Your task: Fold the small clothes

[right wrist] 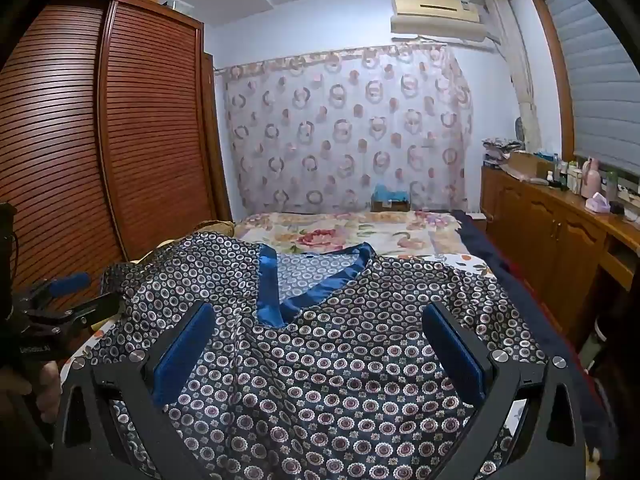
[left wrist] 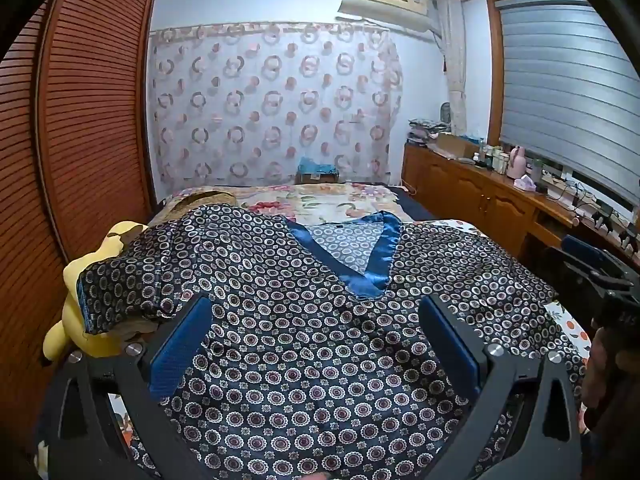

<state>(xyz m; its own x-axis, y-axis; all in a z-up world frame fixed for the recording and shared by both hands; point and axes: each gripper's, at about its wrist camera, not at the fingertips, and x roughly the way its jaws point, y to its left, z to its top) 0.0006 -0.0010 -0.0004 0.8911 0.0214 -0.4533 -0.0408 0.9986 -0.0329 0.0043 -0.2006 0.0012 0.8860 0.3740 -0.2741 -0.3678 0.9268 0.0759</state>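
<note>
A dark satin top [left wrist: 304, 344] with a ring-flower print and a blue V-neck trim [left wrist: 372, 264] lies spread flat on the bed, neck away from me. It also shows in the right wrist view [right wrist: 344, 376]. Its left sleeve [left wrist: 128, 280] drapes over a yellow plush toy [left wrist: 80, 320]. My left gripper [left wrist: 316, 340] is open and empty, hovering over the top's middle. My right gripper [right wrist: 320, 348] is open and empty over the same garment, a little to the right. The left gripper also appears at the left edge of the right wrist view [right wrist: 60, 300].
The bed has a floral sheet [left wrist: 320, 200]. A louvred wooden wardrobe [left wrist: 80, 120] stands on the left. A wooden cabinet [left wrist: 480, 192] with bottles and clutter runs along the right under a window blind. A small box [left wrist: 316, 172] sits at the bed's far end.
</note>
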